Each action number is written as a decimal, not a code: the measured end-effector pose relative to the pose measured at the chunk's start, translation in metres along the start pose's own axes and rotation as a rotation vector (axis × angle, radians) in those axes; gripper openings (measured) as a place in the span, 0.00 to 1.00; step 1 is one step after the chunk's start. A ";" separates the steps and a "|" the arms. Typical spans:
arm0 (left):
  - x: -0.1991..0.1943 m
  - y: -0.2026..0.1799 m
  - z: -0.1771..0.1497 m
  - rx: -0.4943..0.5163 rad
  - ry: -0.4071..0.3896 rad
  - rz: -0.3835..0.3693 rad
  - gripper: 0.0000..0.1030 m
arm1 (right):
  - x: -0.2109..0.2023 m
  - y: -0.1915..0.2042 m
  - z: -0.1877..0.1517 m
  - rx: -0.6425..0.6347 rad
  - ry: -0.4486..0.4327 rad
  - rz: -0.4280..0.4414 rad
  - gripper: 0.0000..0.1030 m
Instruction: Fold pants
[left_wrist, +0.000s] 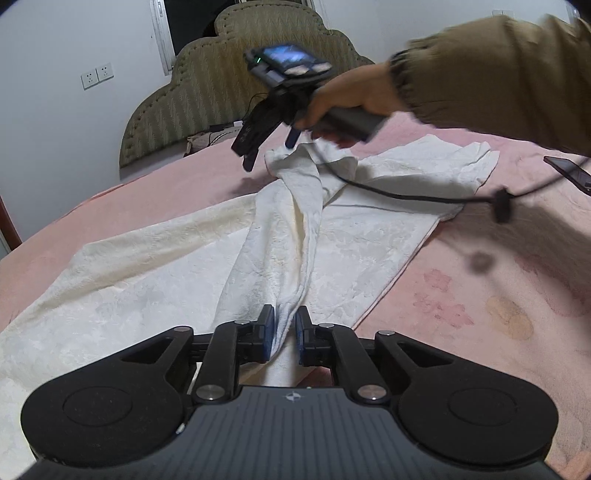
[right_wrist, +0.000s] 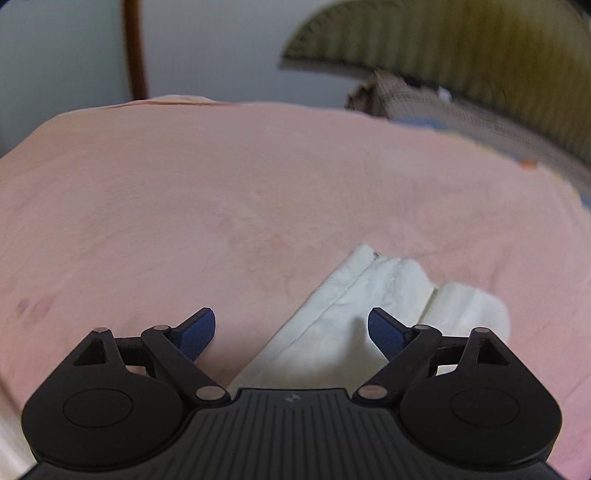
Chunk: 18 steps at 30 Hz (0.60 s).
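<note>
Pants (left_wrist: 332, 236): white, textured; they lie spread on the pink bed cover (left_wrist: 498, 295), with one part twisted into a long ridge that runs from the near edge toward the far end; in the right wrist view an edge of them (right_wrist: 369, 295) lies under the gripper.
Left gripper (left_wrist: 284, 334): low over the cloth; the jaws stand close together, and the near end of the twisted ridge sits between the blue pads (left_wrist: 269, 338); the fold fills the narrow gap, so it is grasped.
Right gripper (right_wrist: 291, 332): jaws spread wide, nothing between them; in the left wrist view it (left_wrist: 269, 147) hangs above the far end of the pants, held by a hand (left_wrist: 347, 99) in an olive sleeve (left_wrist: 498, 81); blurred.
Cable (left_wrist: 406, 195): black, crosses over the pants.
Around: padded headboard (left_wrist: 236, 74) behind the bed; a dark phone (left_wrist: 569, 173) on the cover at the right.
</note>
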<state>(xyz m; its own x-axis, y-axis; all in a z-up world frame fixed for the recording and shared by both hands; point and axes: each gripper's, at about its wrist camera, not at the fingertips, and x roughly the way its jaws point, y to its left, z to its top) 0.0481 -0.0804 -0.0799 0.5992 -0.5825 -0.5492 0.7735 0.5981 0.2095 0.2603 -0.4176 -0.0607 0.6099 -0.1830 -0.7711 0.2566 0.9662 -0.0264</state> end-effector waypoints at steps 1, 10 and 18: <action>0.000 0.001 0.000 -0.009 -0.001 -0.007 0.16 | 0.010 -0.006 0.002 0.043 0.021 -0.009 0.88; 0.001 0.008 0.002 -0.059 0.002 -0.021 0.19 | 0.002 -0.020 -0.003 0.098 -0.050 -0.023 0.11; 0.002 -0.020 0.018 0.076 -0.013 0.044 0.32 | -0.073 -0.098 -0.043 0.457 -0.296 0.202 0.10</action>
<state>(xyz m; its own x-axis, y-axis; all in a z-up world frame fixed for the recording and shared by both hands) 0.0374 -0.1033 -0.0702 0.6350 -0.5641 -0.5278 0.7597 0.5798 0.2944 0.1585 -0.4912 -0.0291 0.8473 -0.1093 -0.5198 0.3707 0.8225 0.4313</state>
